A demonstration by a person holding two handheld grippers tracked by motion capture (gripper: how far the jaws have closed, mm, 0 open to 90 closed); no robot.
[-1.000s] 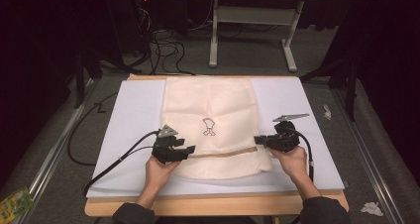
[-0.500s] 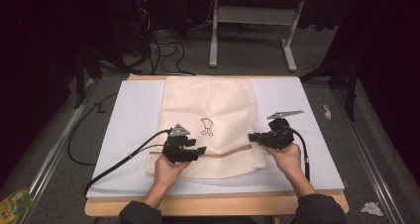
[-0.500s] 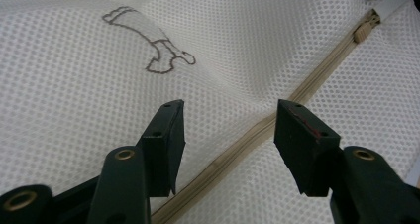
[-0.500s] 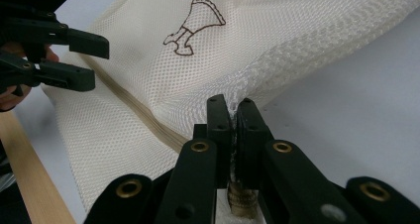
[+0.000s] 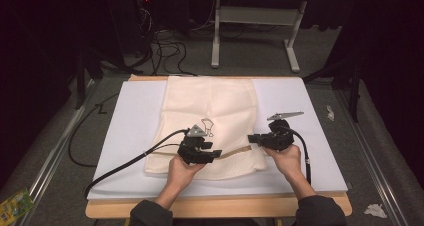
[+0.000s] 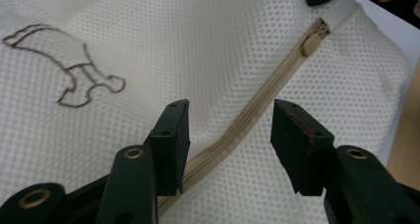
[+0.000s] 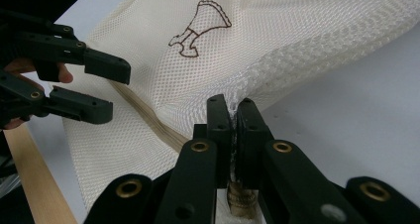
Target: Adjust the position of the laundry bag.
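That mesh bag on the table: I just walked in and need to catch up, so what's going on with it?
A person works on a cream mesh bag lying on a white mat, with tongs in each hand. The right tongs are clamped shut on the bag's edge at the end of the zipper. The left tongs hang open astride the zipper without pinching it, their jaws having just been closing. The slider sits farther along.

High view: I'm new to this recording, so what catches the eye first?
A cream mesh bag lies on the white board, a brown zipper across its near end. The right gripper pinches the bag's edge; the left gripper, jaws just closing, straddles the zipper.
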